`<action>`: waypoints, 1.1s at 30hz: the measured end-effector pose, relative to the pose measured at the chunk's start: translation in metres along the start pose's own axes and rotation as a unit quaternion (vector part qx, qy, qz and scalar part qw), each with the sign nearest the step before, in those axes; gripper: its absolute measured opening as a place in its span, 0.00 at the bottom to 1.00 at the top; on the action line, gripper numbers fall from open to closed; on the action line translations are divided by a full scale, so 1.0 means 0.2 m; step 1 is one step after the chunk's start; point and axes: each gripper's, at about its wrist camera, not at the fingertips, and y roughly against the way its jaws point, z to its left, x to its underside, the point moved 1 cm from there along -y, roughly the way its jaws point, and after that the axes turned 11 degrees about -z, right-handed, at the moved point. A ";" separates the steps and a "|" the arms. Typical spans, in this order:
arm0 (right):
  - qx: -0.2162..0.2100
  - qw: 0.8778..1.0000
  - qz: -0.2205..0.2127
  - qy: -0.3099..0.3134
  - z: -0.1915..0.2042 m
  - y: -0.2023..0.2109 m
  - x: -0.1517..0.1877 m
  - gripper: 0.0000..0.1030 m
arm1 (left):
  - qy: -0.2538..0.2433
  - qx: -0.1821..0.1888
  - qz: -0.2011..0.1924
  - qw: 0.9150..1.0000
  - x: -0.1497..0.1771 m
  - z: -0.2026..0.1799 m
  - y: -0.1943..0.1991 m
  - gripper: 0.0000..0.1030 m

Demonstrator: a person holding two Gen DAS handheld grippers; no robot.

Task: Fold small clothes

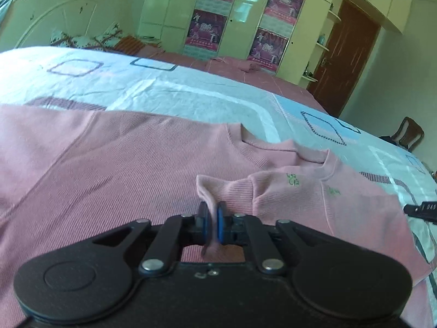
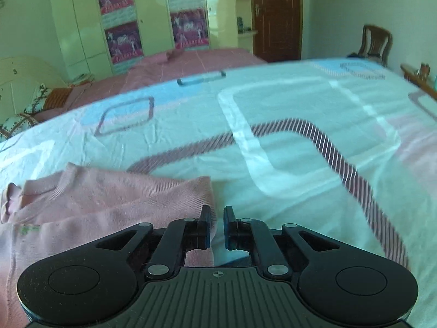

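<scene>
A small pink ribbed sweater (image 1: pixel 114 164) with green embroidery lies spread on the patterned bed sheet (image 1: pixel 191 93). My left gripper (image 1: pixel 213 222) is shut on a fold of the pink sweater, likely a sleeve cuff, which sticks up between the pads. In the right wrist view the sweater (image 2: pixel 90 199) lies at the lower left. My right gripper (image 2: pixel 217 225) sits at the sweater's right edge, jaws slightly apart, with nothing between them. The right gripper's tip also shows at the right edge of the left wrist view (image 1: pixel 422 209).
The light blue and white sheet (image 2: pixel 273 125) covers the bed around the sweater. A pink blanket (image 2: pixel 191 63) lies beyond it. Wardrobes with posters (image 2: pixel 123 38), a brown door (image 2: pixel 275 16) and a wooden chair (image 2: pixel 375 41) stand behind.
</scene>
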 end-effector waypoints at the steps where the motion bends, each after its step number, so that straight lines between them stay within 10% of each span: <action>1: -0.001 1.000 -0.007 0.004 0.02 0.02 -0.01 0.07 | 0.000 -0.006 -0.003 1.000 -0.01 0.00 0.02 0.25; 6: -0.060 0.998 -0.003 0.021 0.17 0.14 0.03 0.08 | -0.007 -0.010 -0.040 0.999 -0.04 -0.02 0.15 0.64; 14: -0.075 0.994 0.037 0.074 0.33 0.19 0.23 0.16 | -0.021 -0.011 0.047 0.999 0.02 0.00 0.08 0.64; 18: -0.100 0.993 0.014 0.066 0.40 0.28 0.20 0.53 | -0.007 -0.011 0.034 0.999 -0.03 0.03 0.19 0.67; 33: -0.215 0.970 0.027 0.112 1.08 0.46 0.29 0.53 | 0.031 -0.076 0.026 0.996 -0.13 0.50 0.56 0.70</action>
